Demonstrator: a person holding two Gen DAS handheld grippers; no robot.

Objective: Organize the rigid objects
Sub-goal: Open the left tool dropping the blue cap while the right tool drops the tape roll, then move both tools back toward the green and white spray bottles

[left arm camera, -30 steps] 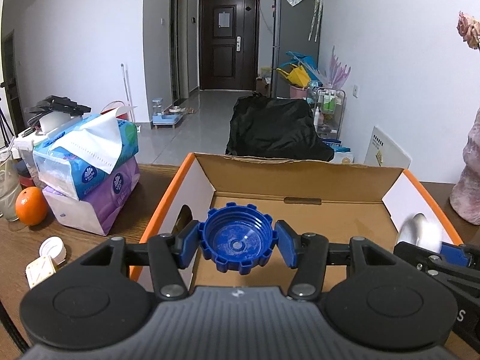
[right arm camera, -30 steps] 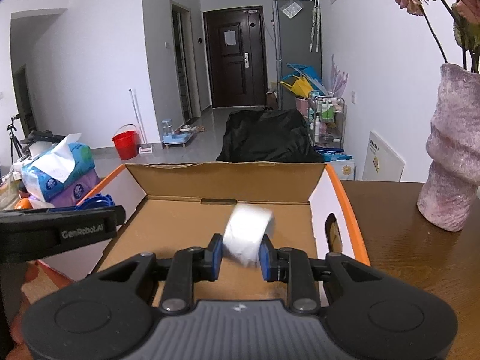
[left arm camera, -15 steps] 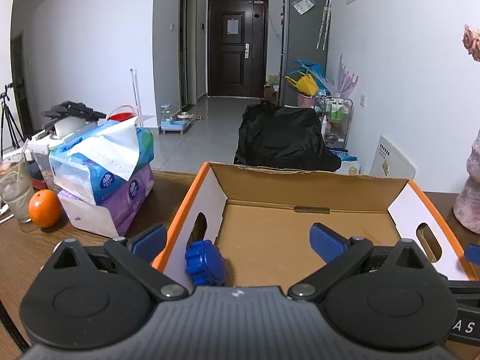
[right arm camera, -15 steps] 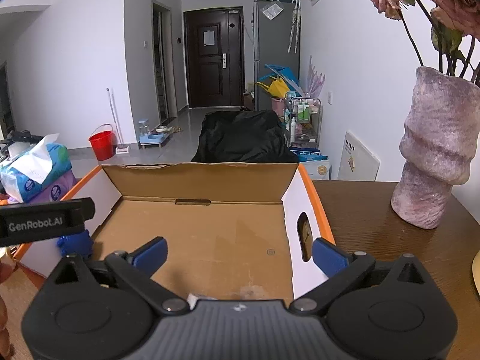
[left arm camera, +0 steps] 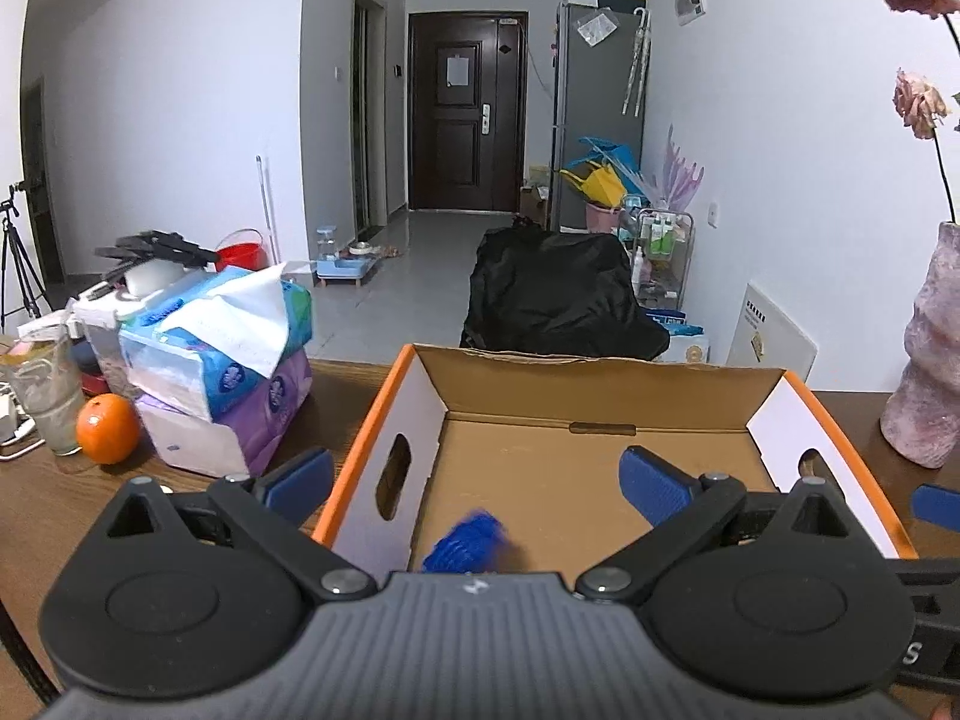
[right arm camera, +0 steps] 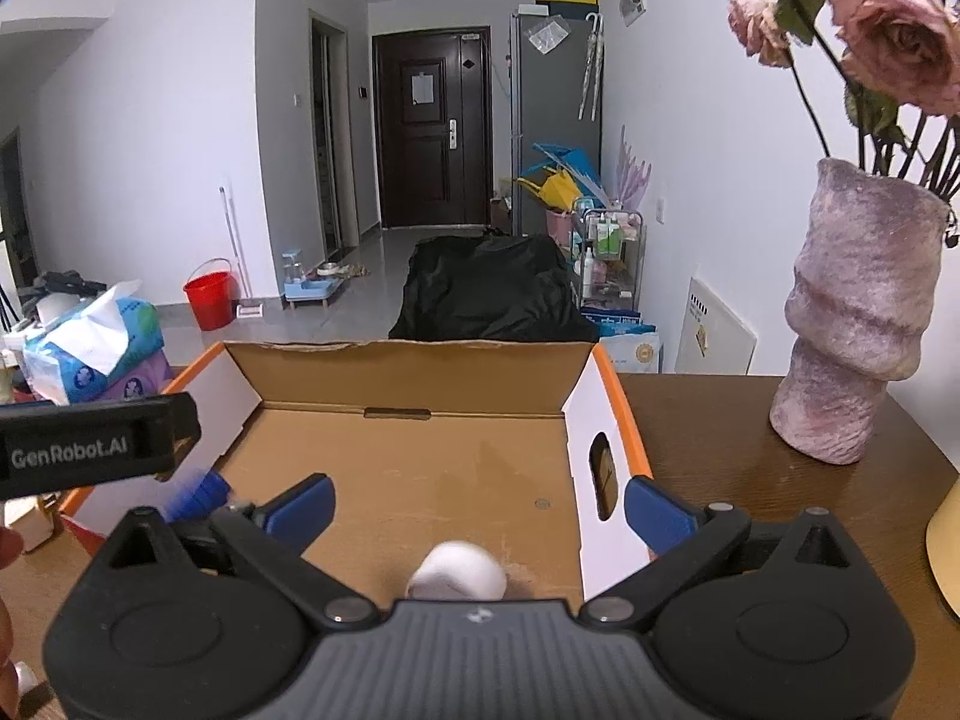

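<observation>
Both wrist views (side by side) face forward, close over 1 shared cardboard box (left arm camera: 600, 468).

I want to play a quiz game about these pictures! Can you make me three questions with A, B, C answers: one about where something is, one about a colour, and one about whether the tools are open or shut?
1. Where is the blue cap?
A. inside the cardboard box
B. beside the orange
C. in the vase

2. What colour is the round thing in the box by the right tool?
A. red
B. white
C. green

3. How does the left tool stand?
A. shut on the cap
B. shut on nothing
C. open

Answers:
1. A, the cap lies on the box floor near its left wall.
2. B, it looks plain white against the brown cardboard.
3. C, its blue pads are spread wide with nothing between them.
</observation>
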